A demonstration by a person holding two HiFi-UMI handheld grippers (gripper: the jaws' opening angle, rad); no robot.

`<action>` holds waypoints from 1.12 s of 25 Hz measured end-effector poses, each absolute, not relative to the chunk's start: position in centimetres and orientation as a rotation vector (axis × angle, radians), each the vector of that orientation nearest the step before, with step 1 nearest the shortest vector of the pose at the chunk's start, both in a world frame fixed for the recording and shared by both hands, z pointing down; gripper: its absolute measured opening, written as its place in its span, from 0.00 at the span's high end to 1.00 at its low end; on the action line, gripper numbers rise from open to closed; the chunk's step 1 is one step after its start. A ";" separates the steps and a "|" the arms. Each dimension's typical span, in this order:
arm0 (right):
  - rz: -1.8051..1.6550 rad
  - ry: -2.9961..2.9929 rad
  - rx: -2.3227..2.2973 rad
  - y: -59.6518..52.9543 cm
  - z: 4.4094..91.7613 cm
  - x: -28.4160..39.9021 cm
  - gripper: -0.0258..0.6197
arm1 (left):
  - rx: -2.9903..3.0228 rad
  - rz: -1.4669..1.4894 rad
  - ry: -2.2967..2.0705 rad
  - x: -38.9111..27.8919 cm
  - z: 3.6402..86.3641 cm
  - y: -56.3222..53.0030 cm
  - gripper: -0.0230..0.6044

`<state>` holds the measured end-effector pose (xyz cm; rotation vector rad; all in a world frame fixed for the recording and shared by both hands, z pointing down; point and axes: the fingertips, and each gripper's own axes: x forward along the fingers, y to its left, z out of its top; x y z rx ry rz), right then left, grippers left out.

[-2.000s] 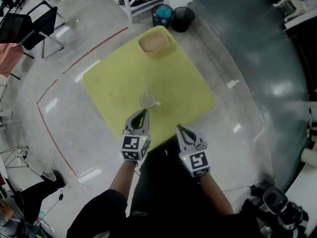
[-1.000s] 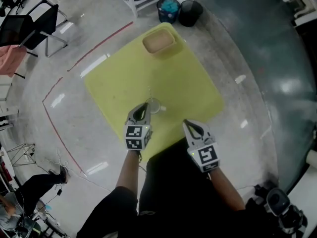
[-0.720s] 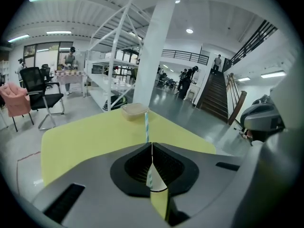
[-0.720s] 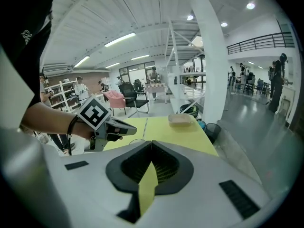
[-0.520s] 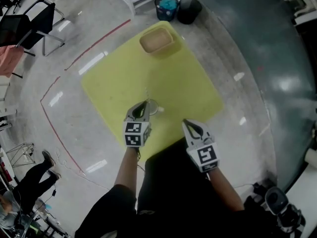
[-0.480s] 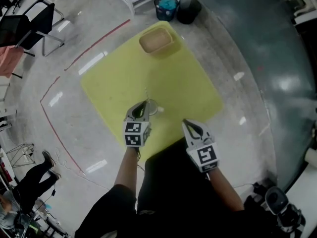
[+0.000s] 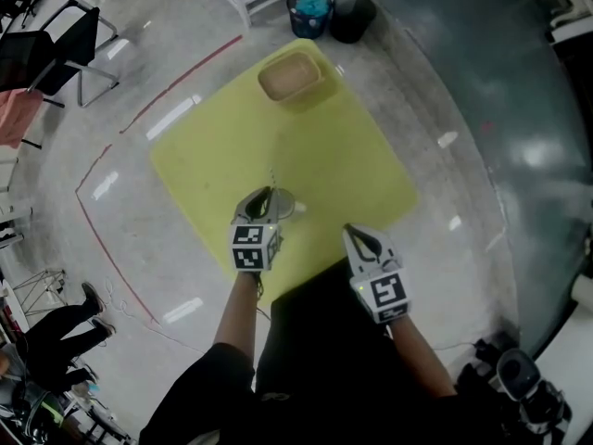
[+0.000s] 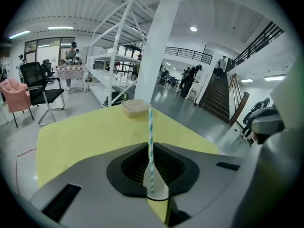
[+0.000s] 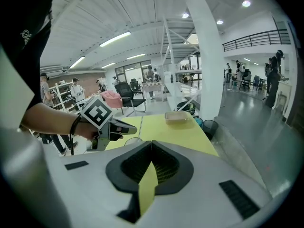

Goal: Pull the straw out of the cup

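The left gripper [image 7: 263, 198] has come forward to the cup [image 7: 287, 203] on the yellow surface [image 7: 343, 146]. Its fingers, just starting to part, pinch the straw [image 8: 150, 141] standing in it. The right gripper [image 7: 353, 235] keeps its fingers together, empty.

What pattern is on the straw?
The straw has blue-and-white stripes, clearest in the left gripper view.

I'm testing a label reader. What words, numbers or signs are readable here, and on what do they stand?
Nothing can be read as a word or number.
Left cube and right cube: black-and-white square code patterns, no letters.
Dark garment in the right gripper view: small white print, too blurred to read.
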<state>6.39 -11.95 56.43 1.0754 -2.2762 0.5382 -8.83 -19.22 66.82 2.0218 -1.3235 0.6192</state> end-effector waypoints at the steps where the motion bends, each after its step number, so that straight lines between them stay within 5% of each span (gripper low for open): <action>1: 0.540 -2.276 1.078 -12.0 56.4 6.5 0.93 | 2.017 0.622 -1.321 -8.8 67.0 -19.3 0.88; 4: 0.541 -2.274 1.074 -12.0 56.8 6.5 0.93 | 2.017 0.634 -1.293 -8.5 67.5 -19.4 0.75; 8: 0.545 -2.272 1.064 -12.1 57.0 6.3 0.93 | 2.029 0.628 -1.261 -8.0 67.7 -19.7 0.71; 28: 0.559 -2.245 1.096 -12.4 57.1 6.0 0.93 | 2.034 0.662 -1.212 -7.5 68.6 -20.6 0.71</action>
